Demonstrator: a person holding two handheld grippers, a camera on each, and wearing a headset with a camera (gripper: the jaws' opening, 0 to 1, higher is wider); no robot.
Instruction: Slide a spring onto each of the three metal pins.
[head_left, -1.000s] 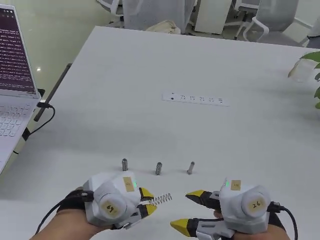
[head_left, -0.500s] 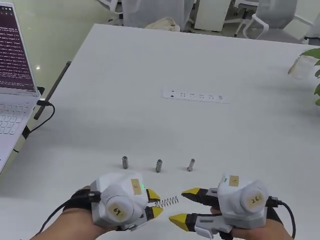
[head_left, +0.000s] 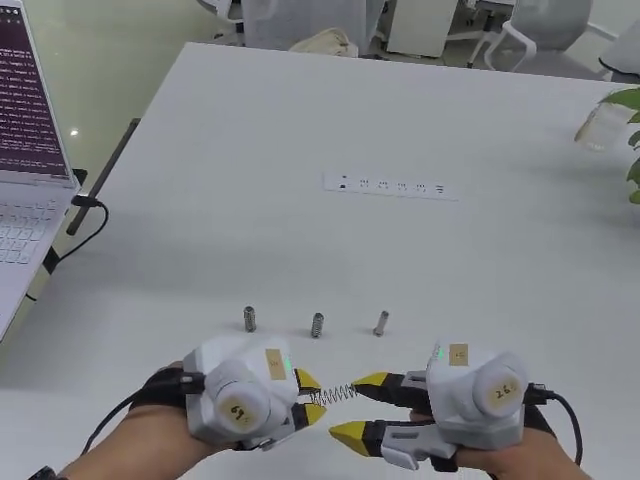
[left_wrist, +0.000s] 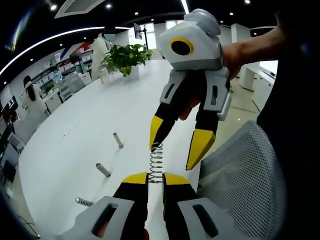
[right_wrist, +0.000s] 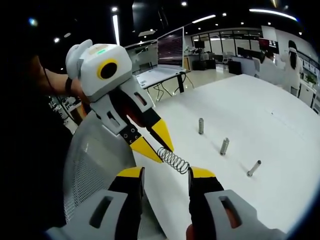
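Near the front edge of the table (head_left: 300, 150), the left gripper (head_left: 318, 396) held a spring (head_left: 338, 391) by one end. Its jaws were pinched almost shut on that end. The spring stuck out sideways toward the right gripper (head_left: 342, 406), up in the air and off the table. The right gripper's jaws were wide open and had hold of nothing. The tip of one jaw was at the free end of the spring, touching it or very nearly. I could not tell which.

Just past the grippers, three pins stood in a row on the table. The left pin (head_left: 250, 319) and the middle pin (head_left: 317, 324) looked bumpy all the way up, like coils. I think each had a spring on it already. The right pin (head_left: 381, 322) looked smooth and thin, so I think it was bare.

So two parts of the job looked done and one was left. The spring in the air looked like the last one, and it was not over any pin yet. It would have to go to the right pin, point down, and slide over the top. The spring was small and bendy, so it could pop out of the jaws or miss the pin's tip.
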